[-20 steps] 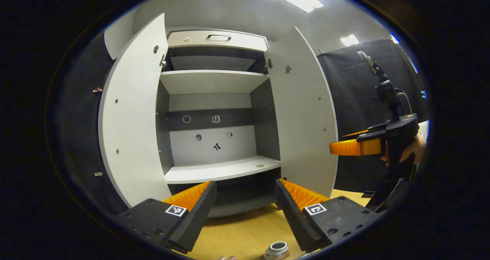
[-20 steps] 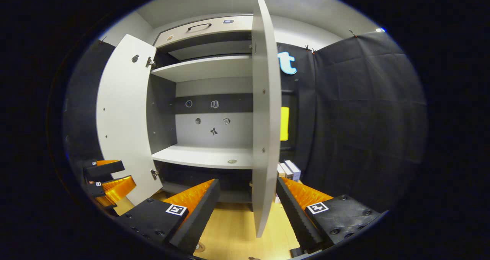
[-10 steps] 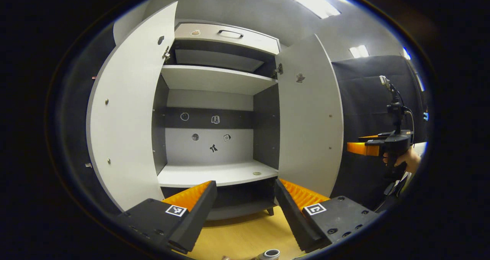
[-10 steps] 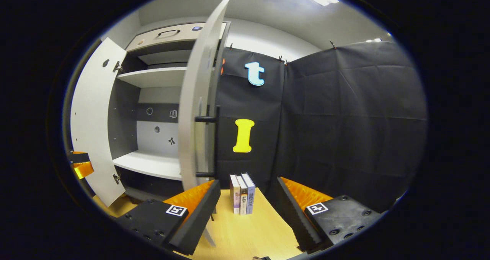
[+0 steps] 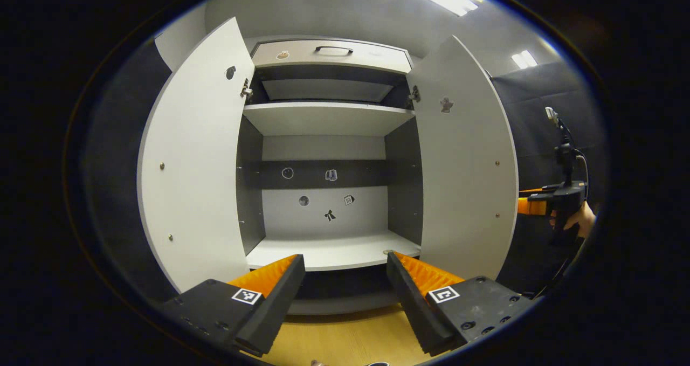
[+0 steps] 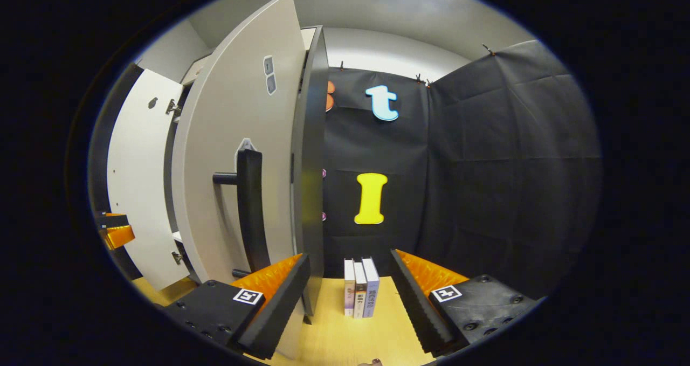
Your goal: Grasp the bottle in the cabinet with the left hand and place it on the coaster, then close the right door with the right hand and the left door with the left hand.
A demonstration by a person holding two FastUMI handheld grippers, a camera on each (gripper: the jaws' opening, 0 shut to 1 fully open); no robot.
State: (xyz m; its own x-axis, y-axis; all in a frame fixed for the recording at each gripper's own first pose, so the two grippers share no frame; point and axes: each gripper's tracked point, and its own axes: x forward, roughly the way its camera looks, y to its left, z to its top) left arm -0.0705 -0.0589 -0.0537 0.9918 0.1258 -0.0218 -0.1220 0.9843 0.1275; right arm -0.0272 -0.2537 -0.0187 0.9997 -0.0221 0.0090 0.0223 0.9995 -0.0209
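Note:
The cabinet (image 5: 329, 118) faces me in the left gripper view with both doors swung open and its shelves bare. My left gripper (image 5: 345, 296) hangs open over the wooden table in front of it, holding nothing. A sliver of the bottle's top (image 5: 377, 364) shows at the bottom edge. The right door (image 5: 463, 166) stands between the two grippers. My right gripper (image 6: 350, 301) is open and empty on that door's outer side, close to the door's black handle (image 6: 250, 209). A hand holds the right gripper (image 5: 531, 205) behind the door. The left door (image 6: 140, 183) stays wide open.
Three books (image 6: 361, 293) stand upright on the wooden table (image 6: 345, 339) to the right of the cabinet, between my right fingers. A small round disc (image 5: 388, 251) lies on the lower shelf. The left gripper (image 6: 113, 231) shows at the left edge. Black cloth walls close the booth.
My right gripper has swung round the right door's edge to its outer face, bringing the handle into view. The left gripper has tilted up, and the bottle top has slid to the bottom edge.

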